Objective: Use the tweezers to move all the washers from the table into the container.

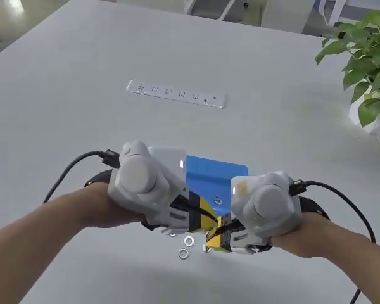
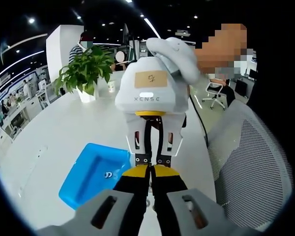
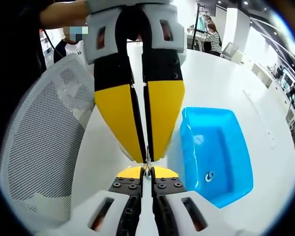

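2 washers (image 1: 189, 240), small steel rings, on worktop (image 1: 82, 76) just beside tray (image 3: 226, 132); patch behind them hidden by L gripper (image 2: 150, 172) & R gripper (image 3: 145, 173). 1 washer (image 3: 209, 175) in tray (blue plastic, rectangular). Tweezers (image 3: 148, 156) barely visible: thin sliver. Both jaws near-closed, tip to tip; which grips it, can't tell.

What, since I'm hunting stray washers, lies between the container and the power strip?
Only bare table separates container and power strip, in the head view.
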`<state>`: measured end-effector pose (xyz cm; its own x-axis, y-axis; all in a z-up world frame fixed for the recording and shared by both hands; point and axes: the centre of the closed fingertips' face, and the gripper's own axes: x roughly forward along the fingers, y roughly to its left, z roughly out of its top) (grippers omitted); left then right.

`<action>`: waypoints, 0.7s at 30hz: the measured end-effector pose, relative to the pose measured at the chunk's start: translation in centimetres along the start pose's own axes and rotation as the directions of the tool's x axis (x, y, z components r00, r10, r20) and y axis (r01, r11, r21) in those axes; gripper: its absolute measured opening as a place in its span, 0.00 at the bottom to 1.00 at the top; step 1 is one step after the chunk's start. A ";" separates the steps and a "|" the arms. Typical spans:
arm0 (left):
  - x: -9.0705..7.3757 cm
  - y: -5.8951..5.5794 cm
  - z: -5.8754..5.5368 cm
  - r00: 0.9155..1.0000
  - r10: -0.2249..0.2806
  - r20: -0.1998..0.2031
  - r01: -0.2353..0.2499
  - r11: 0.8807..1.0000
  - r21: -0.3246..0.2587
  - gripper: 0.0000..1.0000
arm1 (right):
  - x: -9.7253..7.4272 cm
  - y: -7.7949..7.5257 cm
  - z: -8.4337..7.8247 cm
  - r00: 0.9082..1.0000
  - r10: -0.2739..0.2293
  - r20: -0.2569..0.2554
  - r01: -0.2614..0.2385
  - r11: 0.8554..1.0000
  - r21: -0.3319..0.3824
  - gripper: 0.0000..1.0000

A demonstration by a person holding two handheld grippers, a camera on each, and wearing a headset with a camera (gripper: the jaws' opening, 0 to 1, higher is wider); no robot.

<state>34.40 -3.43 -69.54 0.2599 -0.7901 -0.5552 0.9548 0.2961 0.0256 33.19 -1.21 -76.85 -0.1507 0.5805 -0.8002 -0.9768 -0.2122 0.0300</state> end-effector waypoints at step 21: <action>-0.8 -0.4 0.4 1.000 -0.004 0.018 0.004 1.000 -0.007 0.16 | -0.5 0.1 0.4 1.000 -0.003 0.019 0.003 1.000 -0.009 0.06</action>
<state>33.83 -3.10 -68.76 0.2584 -0.8008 -0.5404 0.9548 0.2966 0.0171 33.11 -1.18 -76.20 -0.1505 0.5961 -0.7887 -0.9759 -0.2172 0.0221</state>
